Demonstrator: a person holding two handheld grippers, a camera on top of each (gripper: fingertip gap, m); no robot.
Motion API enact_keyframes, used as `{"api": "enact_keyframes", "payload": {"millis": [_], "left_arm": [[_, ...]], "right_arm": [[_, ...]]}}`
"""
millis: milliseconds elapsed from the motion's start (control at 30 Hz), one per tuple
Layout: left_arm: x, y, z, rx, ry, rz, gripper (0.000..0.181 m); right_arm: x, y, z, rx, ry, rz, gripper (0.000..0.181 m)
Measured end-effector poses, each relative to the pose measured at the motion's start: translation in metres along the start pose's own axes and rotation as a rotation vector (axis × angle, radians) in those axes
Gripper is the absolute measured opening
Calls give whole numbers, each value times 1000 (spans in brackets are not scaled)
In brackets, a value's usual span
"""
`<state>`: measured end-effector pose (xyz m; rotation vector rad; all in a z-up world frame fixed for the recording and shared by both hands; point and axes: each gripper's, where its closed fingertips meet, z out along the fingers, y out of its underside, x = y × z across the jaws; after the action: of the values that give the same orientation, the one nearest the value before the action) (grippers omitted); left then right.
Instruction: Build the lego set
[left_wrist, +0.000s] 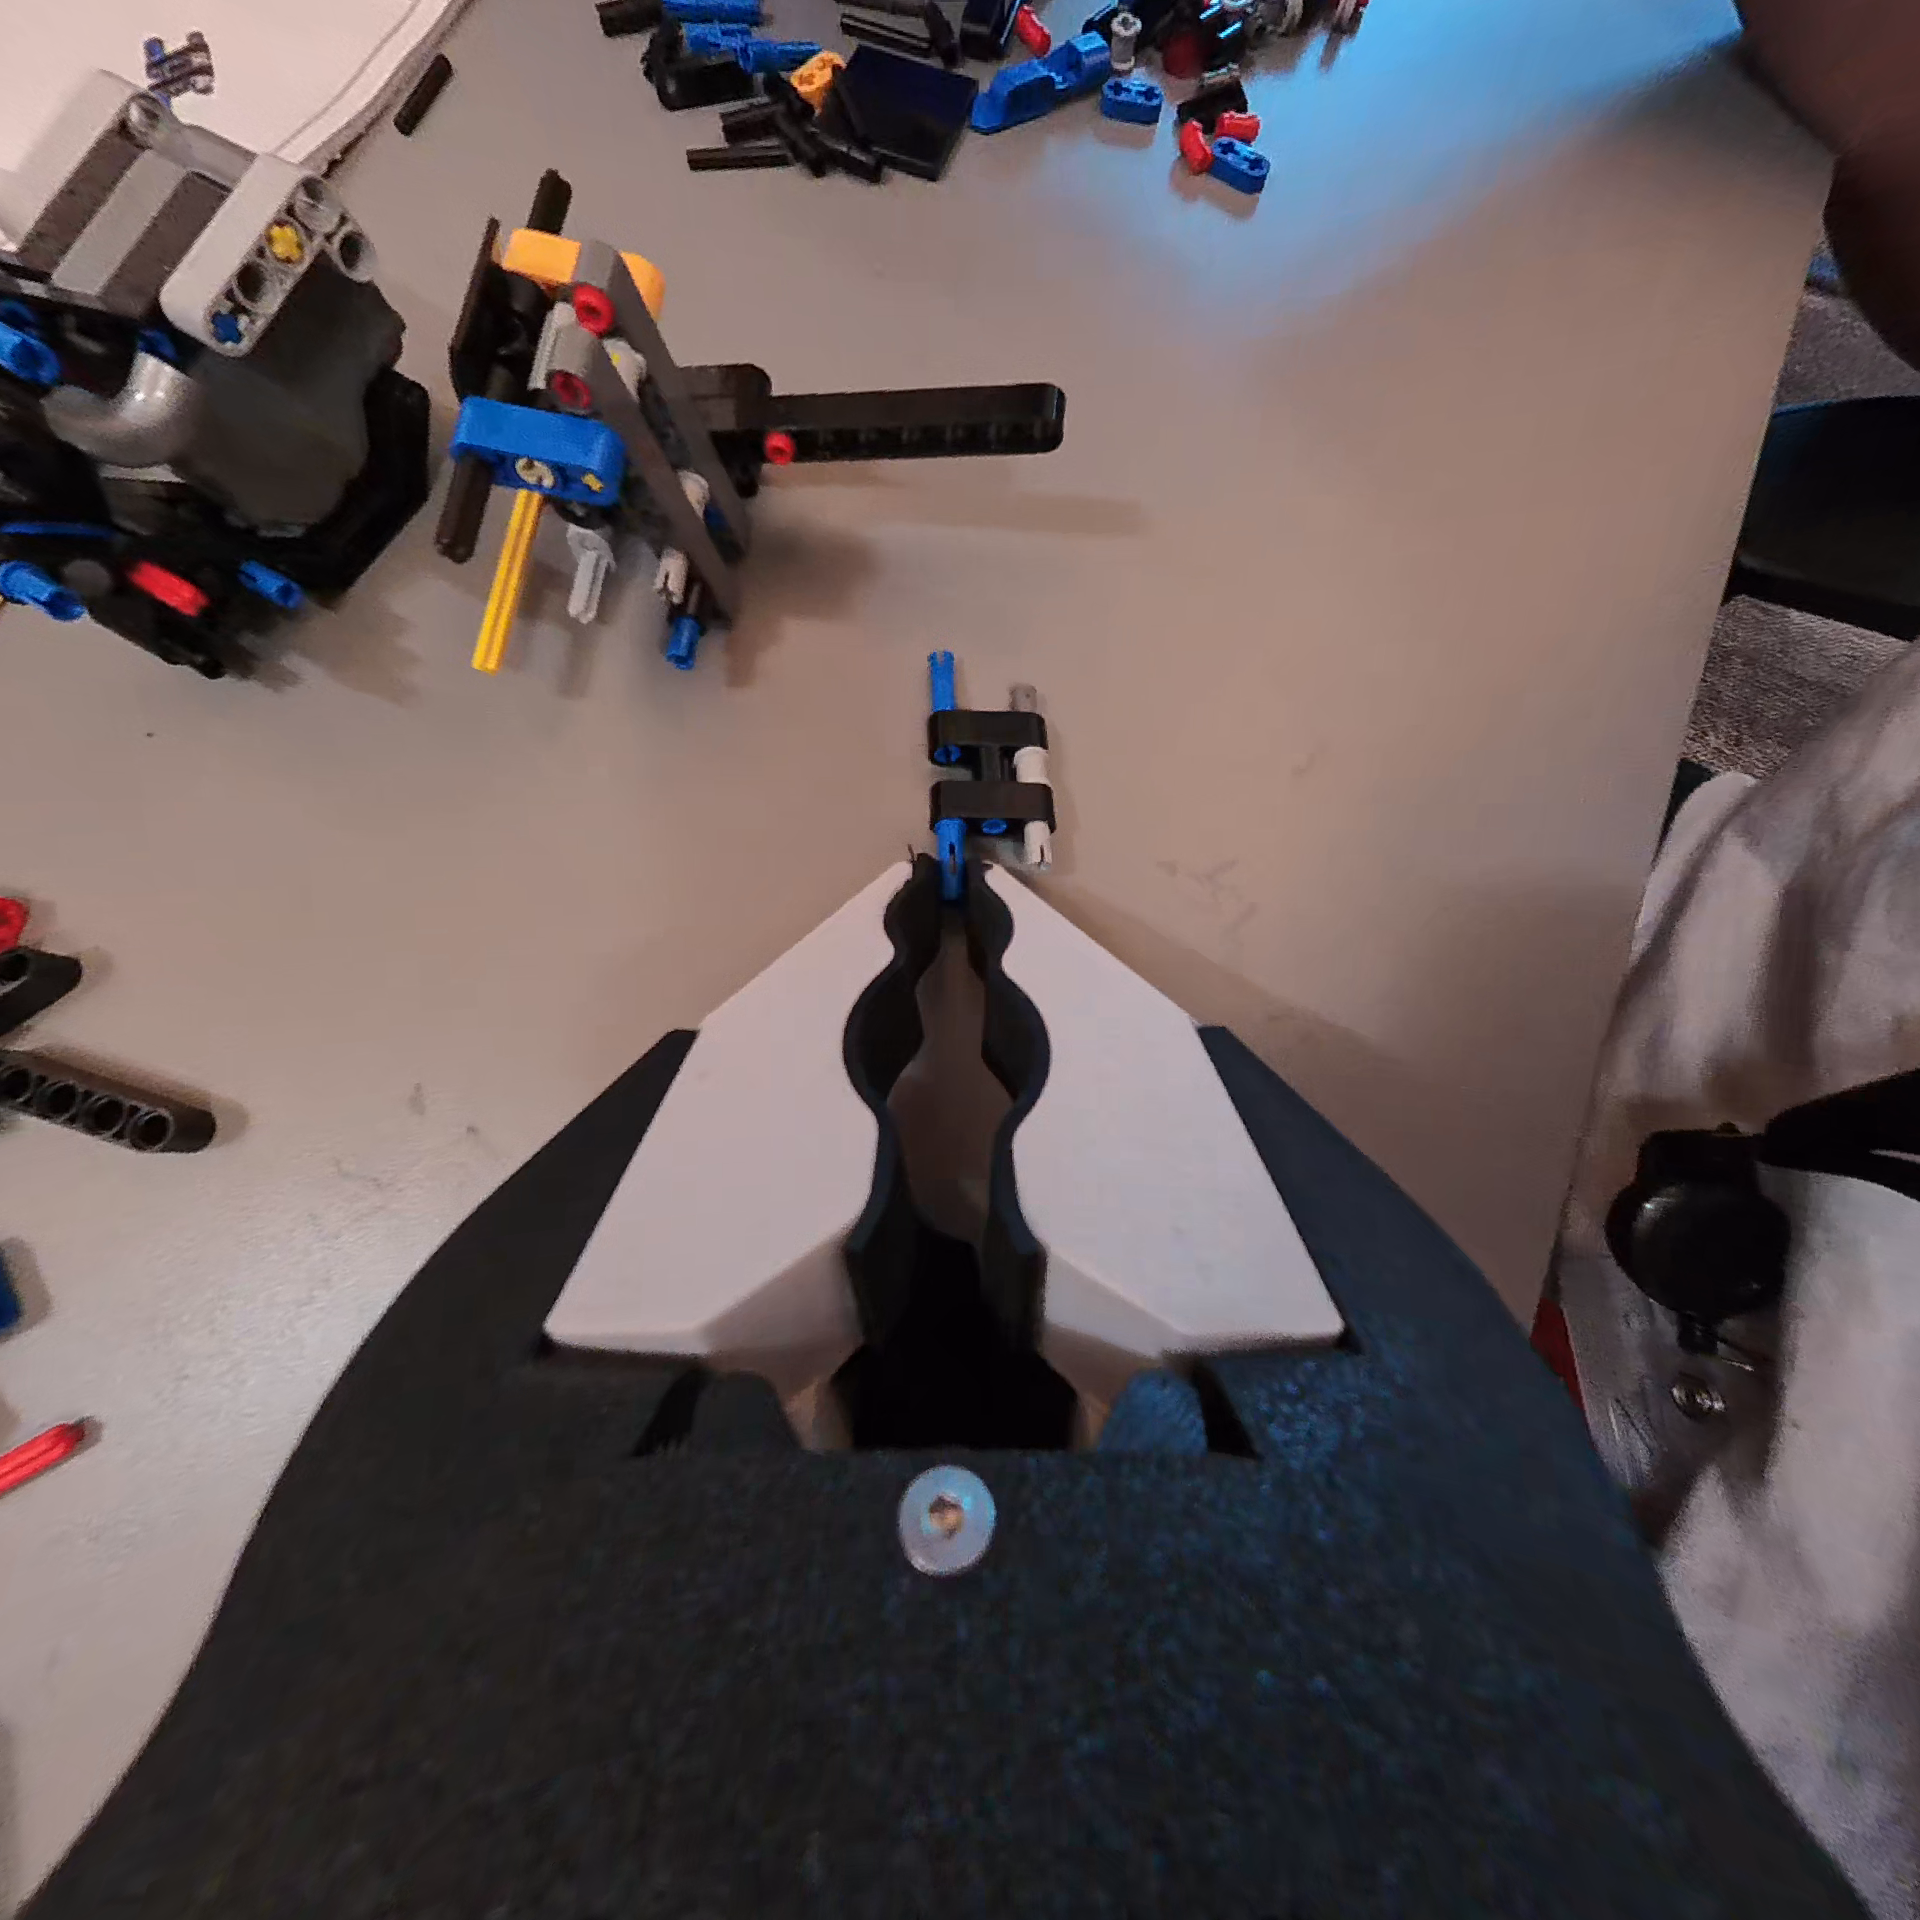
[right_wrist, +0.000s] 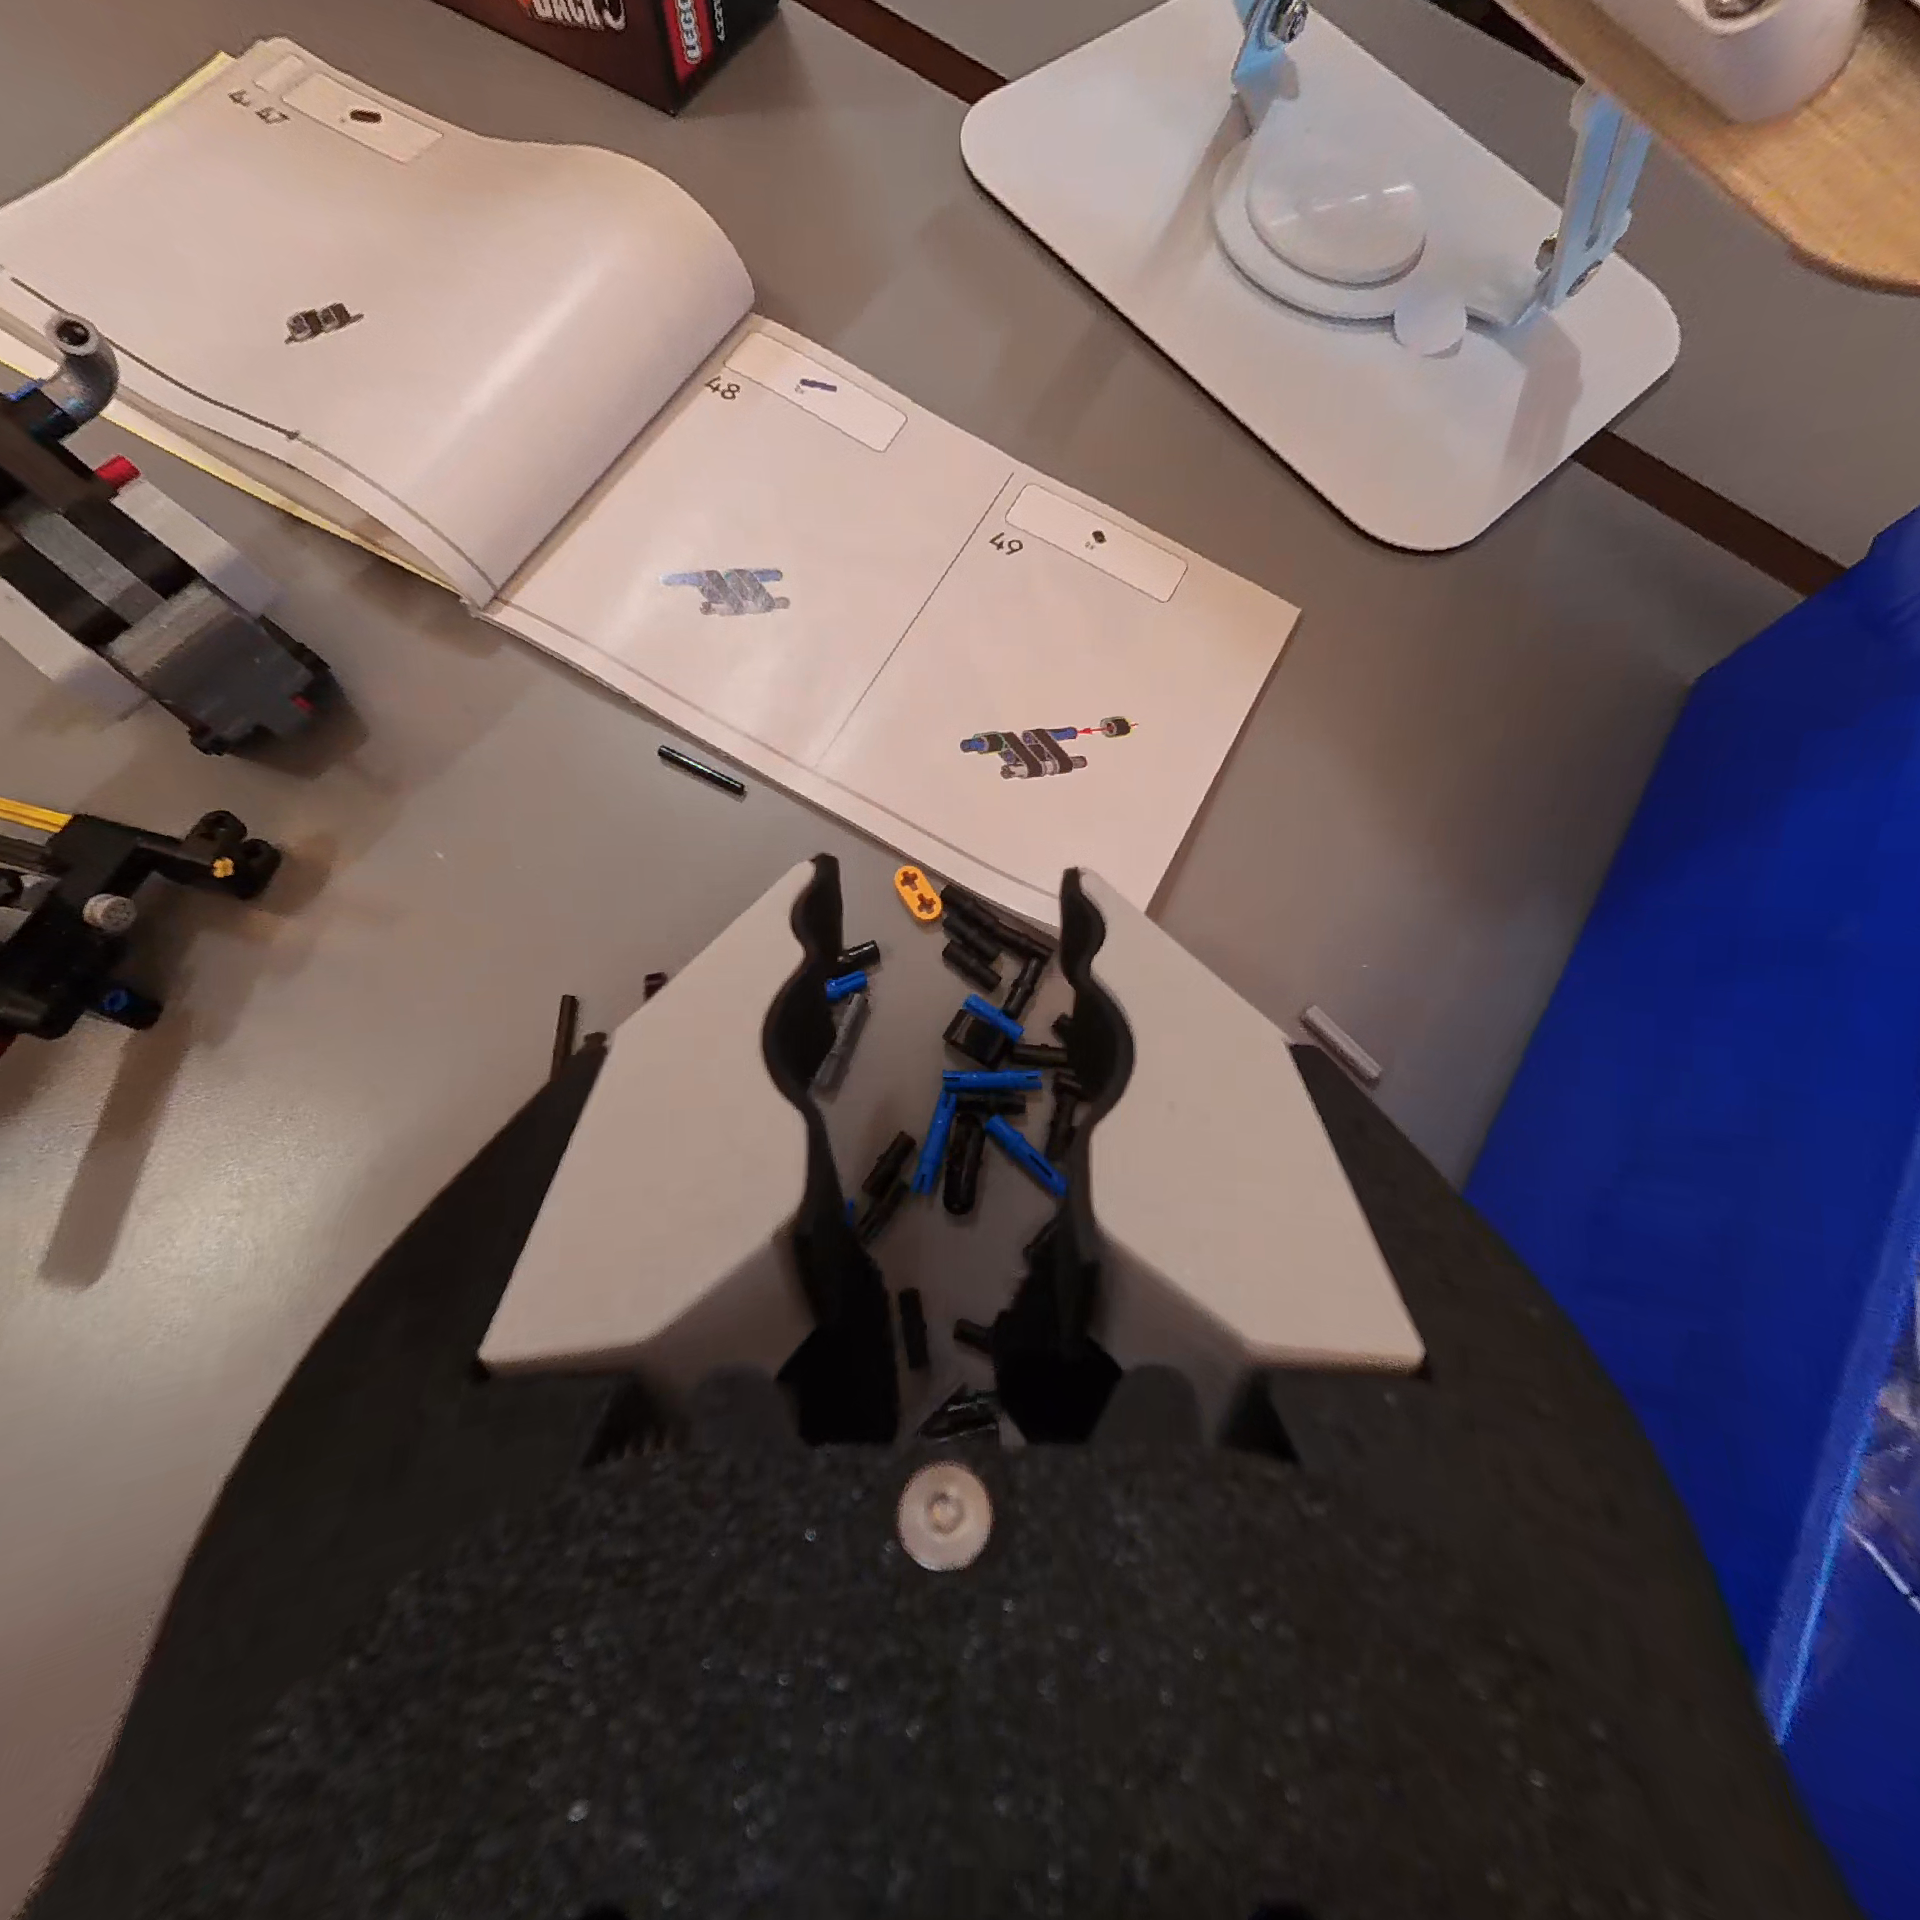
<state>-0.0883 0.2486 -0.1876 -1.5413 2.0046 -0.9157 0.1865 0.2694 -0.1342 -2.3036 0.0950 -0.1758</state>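
My left gripper (left_wrist: 951, 883) is shut on the near end of a blue axle that runs through a small sub-assembly (left_wrist: 989, 774) of two black connectors with a grey pin, held just above the table. My right gripper (right_wrist: 948, 883) is open and empty, hovering over a scatter of small blue and black pins (right_wrist: 982, 1101) and an orange two-hole piece (right_wrist: 917, 894). A larger black, blue and orange assembly with a yellow axle (left_wrist: 603, 436) lies at the left. A grey-and-black motor block build (left_wrist: 177, 364) stands at the far left.
An open instruction booklet (right_wrist: 727, 499) lies beyond the pins. A pile of loose blue, black and red pieces (left_wrist: 966, 83) is at the far table edge. A white lamp base (right_wrist: 1330, 270), a blue bin (right_wrist: 1714, 1039), black beams (left_wrist: 94, 1101) and a person's white shirt (left_wrist: 1766, 1039) border the space. About 30 centimetres separates my left fingertips from my right.
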Motion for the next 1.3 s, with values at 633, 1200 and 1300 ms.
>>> {"api": "enact_keyframes", "payload": {"millis": [633, 1200, 1300], "left_arm": [[-64, -34, -53, 372, -40, -68, 39], [-64, -36, -54, 382, -88, -2, 32], [-63, -34, -51, 360, -73, -12, 32]], "right_arm": [[2, 84, -105, 161, 17, 75, 34], [-30, 111, -83, 78, -110, 15, 24], [-37, 124, -91, 66, -123, 33, 24]]}}
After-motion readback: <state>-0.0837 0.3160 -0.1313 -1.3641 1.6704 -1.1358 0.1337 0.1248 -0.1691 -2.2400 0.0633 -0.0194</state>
